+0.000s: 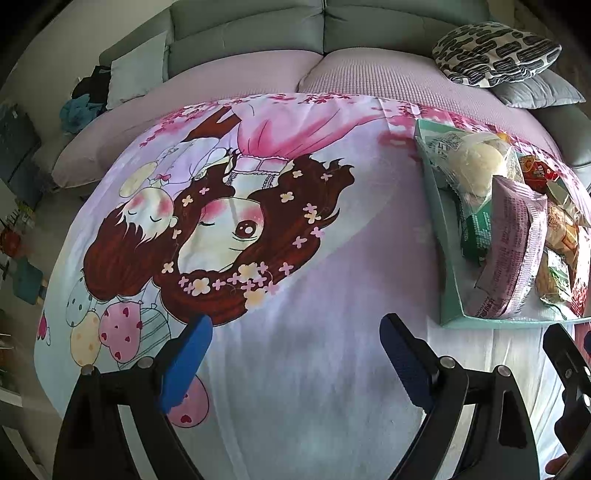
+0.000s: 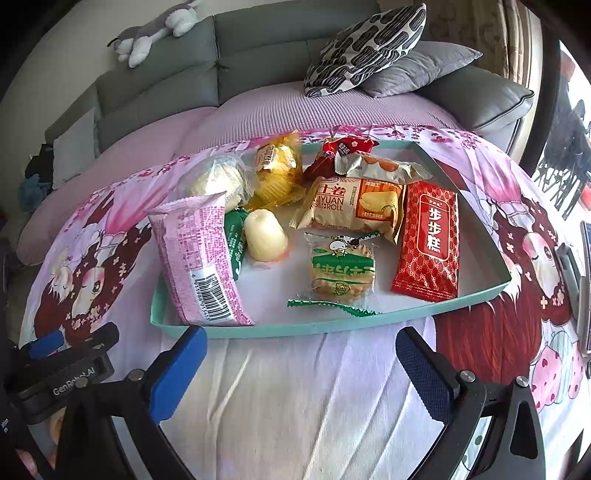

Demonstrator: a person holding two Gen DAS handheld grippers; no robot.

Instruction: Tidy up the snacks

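Observation:
A shallow teal tray [image 2: 258,329] lies on a cartoon-print cloth and holds several wrapped snacks: a pink packet [image 2: 199,262], a red packet [image 2: 428,240], a Swiss-roll packet [image 2: 351,206], a round cracker pack [image 2: 341,271], a yellow pack [image 2: 277,173] and a pale jelly cup [image 2: 265,236]. My right gripper [image 2: 299,350] is open and empty just in front of the tray's near rim. My left gripper [image 1: 295,336] is open and empty over bare cloth, left of the tray [image 1: 448,266]. The pink packet [image 1: 513,243] shows there too.
A grey sofa [image 2: 258,48] with a mauve seat cover stands behind the table. A black-and-white patterned cushion [image 2: 365,44] and a grey cushion [image 2: 421,66] lie on it. A grey plush toy [image 2: 155,29] rests on the sofa back. The left gripper's body [image 2: 66,373] is at the lower left.

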